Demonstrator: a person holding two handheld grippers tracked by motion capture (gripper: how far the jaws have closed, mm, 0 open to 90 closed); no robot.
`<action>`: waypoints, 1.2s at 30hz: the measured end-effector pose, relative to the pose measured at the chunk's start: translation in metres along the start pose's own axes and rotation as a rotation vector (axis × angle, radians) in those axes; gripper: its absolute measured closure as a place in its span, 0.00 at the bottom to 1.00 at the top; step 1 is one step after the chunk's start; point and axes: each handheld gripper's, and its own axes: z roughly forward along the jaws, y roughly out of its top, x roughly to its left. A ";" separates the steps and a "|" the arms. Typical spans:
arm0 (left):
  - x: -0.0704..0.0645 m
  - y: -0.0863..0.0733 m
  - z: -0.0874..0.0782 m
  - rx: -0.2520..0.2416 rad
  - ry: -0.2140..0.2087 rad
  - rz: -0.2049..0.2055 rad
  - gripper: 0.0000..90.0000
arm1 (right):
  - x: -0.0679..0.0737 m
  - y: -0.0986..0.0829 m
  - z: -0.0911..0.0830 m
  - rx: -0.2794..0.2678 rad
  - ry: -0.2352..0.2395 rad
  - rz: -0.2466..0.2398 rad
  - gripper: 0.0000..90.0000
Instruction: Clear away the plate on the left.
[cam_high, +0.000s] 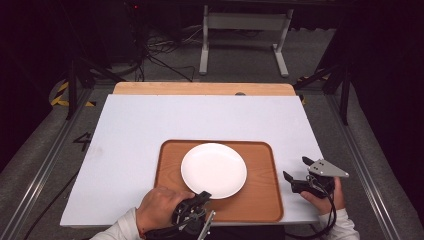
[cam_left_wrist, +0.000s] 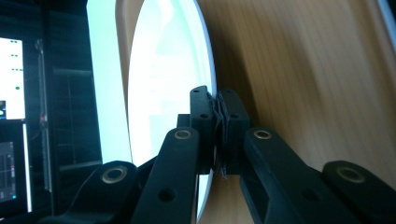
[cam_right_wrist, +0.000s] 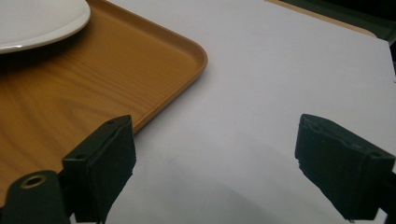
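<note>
Left gripper (cam_high: 202, 196) clamped the white plate's (cam_high: 214, 170) near rim on wooden tray (cam_high: 260, 200); right gripper (cam_high: 296, 170) jaws apart, right of tray.

Lab: black curtains, floor cables (cam_high: 165, 50), monitor (cam_left_wrist: 11, 79), metal stand (cam_high: 245, 30)

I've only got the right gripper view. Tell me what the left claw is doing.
Observer: The left claw is shut on the near rim of the plate.
Operator: Give me the plate's spot on the tray.
Observer: Roughly in the middle of the tray, with bare wood showing all around it.
</note>
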 end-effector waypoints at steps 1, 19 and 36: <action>0.001 0.000 0.001 -0.009 -0.004 -0.002 0.97 | 0.000 0.000 0.000 -0.001 0.000 -0.001 0.14; -0.004 -0.003 0.011 -0.015 -0.110 -0.036 0.92 | 0.000 0.000 0.001 0.001 0.001 0.001 0.14; 0.011 -0.016 -0.006 -0.122 -0.181 -0.145 0.75 | 0.000 0.000 0.000 0.000 0.002 0.004 0.14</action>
